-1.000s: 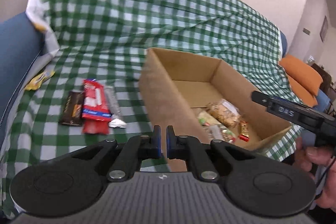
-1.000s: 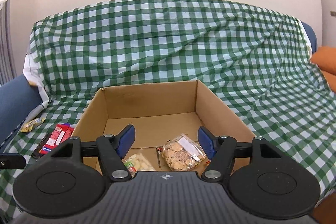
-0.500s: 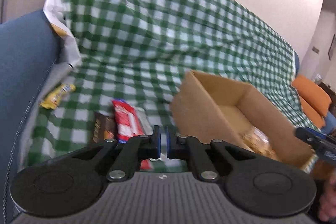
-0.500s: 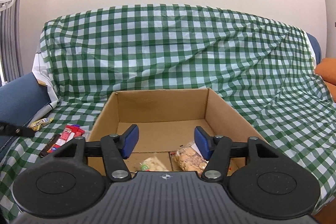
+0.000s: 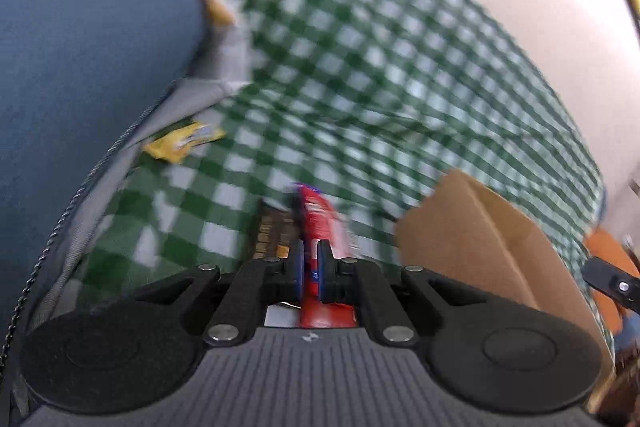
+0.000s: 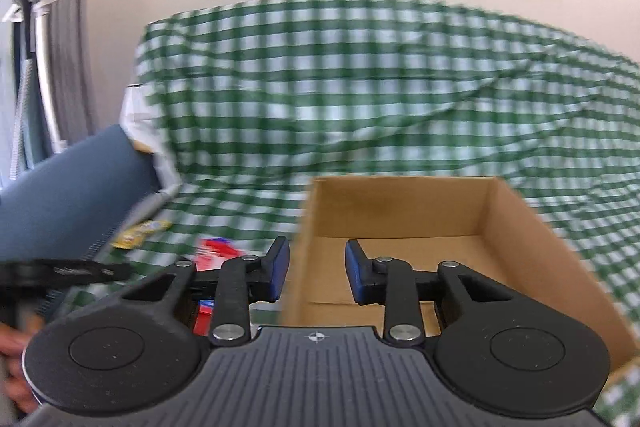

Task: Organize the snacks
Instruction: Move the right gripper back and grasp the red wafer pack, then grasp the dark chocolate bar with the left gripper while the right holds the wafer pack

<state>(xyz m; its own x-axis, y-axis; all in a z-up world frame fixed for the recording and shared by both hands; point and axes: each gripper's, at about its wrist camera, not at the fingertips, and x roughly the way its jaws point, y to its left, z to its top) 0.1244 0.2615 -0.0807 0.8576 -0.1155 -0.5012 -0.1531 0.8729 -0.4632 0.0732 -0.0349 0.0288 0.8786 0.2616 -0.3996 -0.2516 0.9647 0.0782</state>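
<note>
The left gripper (image 5: 308, 269) has its jaws pressed together with nothing between the pads. It hangs directly over the red snack pack (image 5: 320, 223), which lies flat on the green checked cloth (image 5: 360, 67). In the left wrist view the pack's long axis runs roughly along the gripper's pointing line, one end toward the camera, the other toward the sofa back. A dark brown bar (image 5: 272, 233) lies just beside the red pack on its left, parallel to it. A yellow wrapper (image 5: 182, 143) lies well apart from both, at the cloth's edge against the blue armrest (image 5: 80, 67); its long axis runs crosswise to the red pack.

The right gripper (image 6: 314, 273) has its jaws closing, with a clear gap left and nothing held. It is over the near left corner of the cardboard box (image 6: 520, 227), which stands open-topped on the cloth to the right of the snacks. Its left finger is outside the box wall, its right finger above the box interior. The frames are motion-blurred; package print cannot be read.
</note>
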